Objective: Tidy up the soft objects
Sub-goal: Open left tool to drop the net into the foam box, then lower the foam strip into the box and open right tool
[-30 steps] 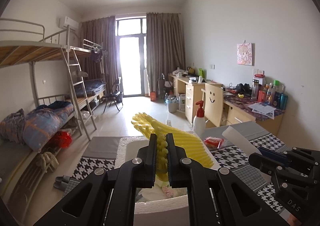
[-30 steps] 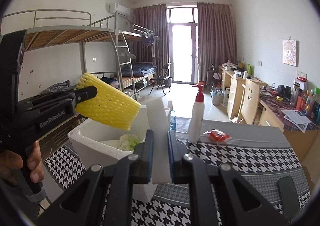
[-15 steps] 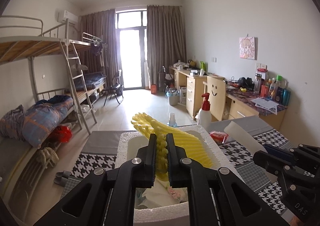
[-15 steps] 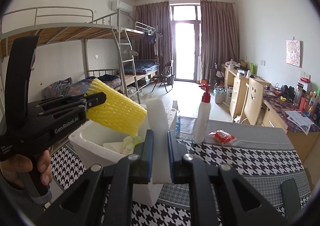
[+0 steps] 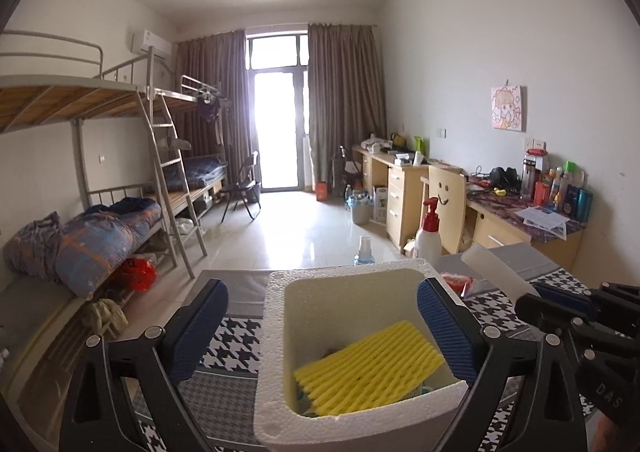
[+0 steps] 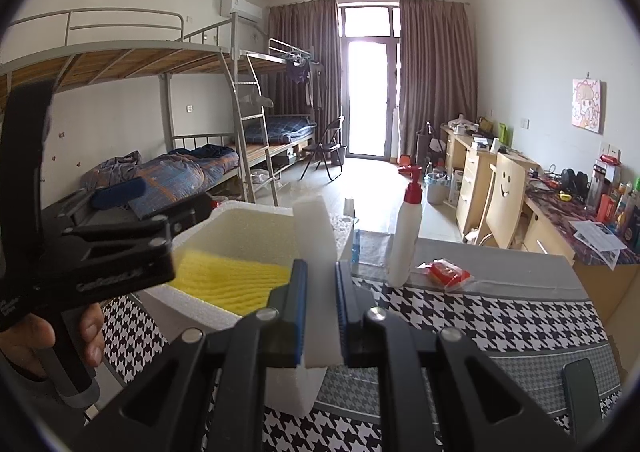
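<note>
A yellow ribbed foam net (image 5: 370,368) lies inside the white styrofoam box (image 5: 276,332) on the houndstooth table; it also shows in the right wrist view (image 6: 228,282). My left gripper (image 5: 320,332) is open and empty, its jaws spread wide above the box. My right gripper (image 6: 322,312) is shut on a white foam block (image 6: 318,252), held upright to the right of the box (image 6: 248,230). The block also shows in the left wrist view (image 5: 496,270).
A white pump bottle with a red top (image 6: 406,236), a small spray bottle (image 6: 354,240) and a red packet (image 6: 446,272) stand on the table behind the box. A dark phone (image 6: 580,388) lies at the right edge. Bunk beds stand left, desks right.
My left gripper has opened and let go of the yellow foam net, which has dropped into the box. My right gripper still holds the white block and has moved little.
</note>
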Demonstrator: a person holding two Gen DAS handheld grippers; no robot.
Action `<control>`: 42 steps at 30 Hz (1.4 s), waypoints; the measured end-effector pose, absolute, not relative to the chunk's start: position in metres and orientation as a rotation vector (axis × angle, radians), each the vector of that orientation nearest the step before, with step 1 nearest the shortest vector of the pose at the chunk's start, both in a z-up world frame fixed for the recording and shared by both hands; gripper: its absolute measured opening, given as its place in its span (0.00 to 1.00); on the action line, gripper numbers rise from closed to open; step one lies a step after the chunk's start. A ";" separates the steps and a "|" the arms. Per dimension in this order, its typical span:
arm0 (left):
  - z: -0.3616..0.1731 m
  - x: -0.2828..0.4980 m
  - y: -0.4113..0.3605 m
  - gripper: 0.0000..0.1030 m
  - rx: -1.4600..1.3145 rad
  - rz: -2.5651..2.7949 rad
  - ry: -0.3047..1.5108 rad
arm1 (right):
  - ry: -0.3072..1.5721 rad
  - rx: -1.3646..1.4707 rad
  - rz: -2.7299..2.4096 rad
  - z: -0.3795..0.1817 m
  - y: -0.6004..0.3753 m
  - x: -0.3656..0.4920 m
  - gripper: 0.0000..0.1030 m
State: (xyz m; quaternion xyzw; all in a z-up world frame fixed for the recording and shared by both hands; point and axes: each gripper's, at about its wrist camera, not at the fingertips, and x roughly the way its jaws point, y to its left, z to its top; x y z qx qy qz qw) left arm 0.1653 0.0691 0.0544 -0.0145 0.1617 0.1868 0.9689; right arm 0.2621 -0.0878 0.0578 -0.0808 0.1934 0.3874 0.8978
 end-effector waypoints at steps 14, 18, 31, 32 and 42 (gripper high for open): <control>0.050 0.139 0.084 0.99 -0.017 0.533 0.270 | 0.401 -0.182 0.840 0.061 -0.070 0.261 0.16; 0.049 0.129 0.088 0.99 -0.031 0.572 0.266 | 0.402 -0.190 0.848 0.061 -0.064 0.261 0.16; 0.045 0.120 0.088 0.99 -0.028 0.614 0.276 | 0.403 -0.217 0.885 0.058 -0.050 0.261 0.16; 0.044 0.119 0.088 0.99 -0.031 0.614 0.281 | 0.401 -0.221 0.884 0.058 -0.049 0.261 0.16; 0.041 0.111 0.090 0.99 -0.062 0.612 0.295 | 0.410 -0.229 0.890 0.059 -0.040 0.264 0.16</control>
